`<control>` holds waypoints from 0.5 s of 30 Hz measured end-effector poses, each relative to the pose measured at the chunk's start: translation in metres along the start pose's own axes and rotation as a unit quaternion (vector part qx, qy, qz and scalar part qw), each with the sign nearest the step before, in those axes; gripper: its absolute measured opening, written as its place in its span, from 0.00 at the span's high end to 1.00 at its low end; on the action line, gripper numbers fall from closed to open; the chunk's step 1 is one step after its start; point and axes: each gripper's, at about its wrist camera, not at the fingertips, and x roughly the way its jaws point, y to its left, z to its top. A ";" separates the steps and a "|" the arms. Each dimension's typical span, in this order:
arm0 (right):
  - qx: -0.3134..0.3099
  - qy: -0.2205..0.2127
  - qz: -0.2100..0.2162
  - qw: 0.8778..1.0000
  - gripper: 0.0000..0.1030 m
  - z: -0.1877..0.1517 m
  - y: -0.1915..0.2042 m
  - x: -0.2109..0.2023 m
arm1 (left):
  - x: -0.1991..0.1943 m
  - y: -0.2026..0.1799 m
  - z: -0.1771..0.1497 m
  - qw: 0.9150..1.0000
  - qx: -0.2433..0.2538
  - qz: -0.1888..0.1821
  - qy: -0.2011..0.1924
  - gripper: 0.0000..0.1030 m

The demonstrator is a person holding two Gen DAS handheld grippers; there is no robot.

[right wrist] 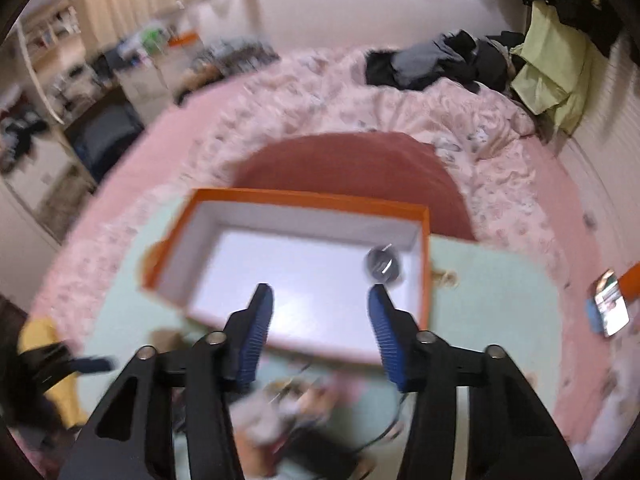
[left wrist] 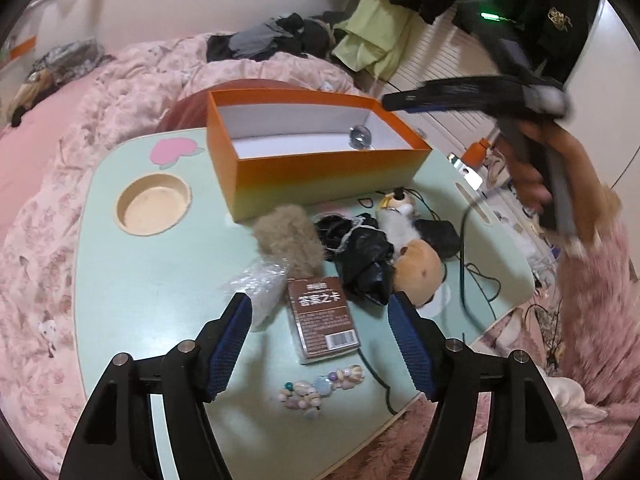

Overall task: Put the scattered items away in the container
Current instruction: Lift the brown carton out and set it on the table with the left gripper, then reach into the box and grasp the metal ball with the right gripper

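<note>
One glass ball (right wrist: 382, 266) already sits in the orange box (left wrist: 320, 176), in its far right corner; the rest of the clutter lies on the mint lap table (left wrist: 160, 280) between that box and me. Going down in size: the black plastic bag (left wrist: 366, 262) and tan plush toy (left wrist: 418, 268) lie ahead and right, the fuzzy brown pouch (left wrist: 288, 236) ahead and left, the brown card pack (left wrist: 322, 316) dead centre, the bead bracelet (left wrist: 322, 386) nearest. My left gripper (left wrist: 320, 344) hangs spread and empty right over the card pack; its long axis runs away from me, roughly in line with my fingers, so I judge my left hand the nearer one for it; closing straight down should span its narrow side. My right gripper (right wrist: 320, 332) hovers over the box's near wall, jaws apart, nothing between them; that view is blurred.
</note>
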 end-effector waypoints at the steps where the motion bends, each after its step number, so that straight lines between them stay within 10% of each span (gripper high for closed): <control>1: -0.012 0.014 -0.019 1.000 0.56 0.007 0.000 0.012 | 0.000 0.001 0.000 1.000 0.000 -0.003 0.000 0.32; 15: -0.053 0.138 -0.125 0.981 0.61 0.024 0.004 0.087 | -0.003 0.005 -0.003 1.000 -0.003 -0.030 -0.004 0.32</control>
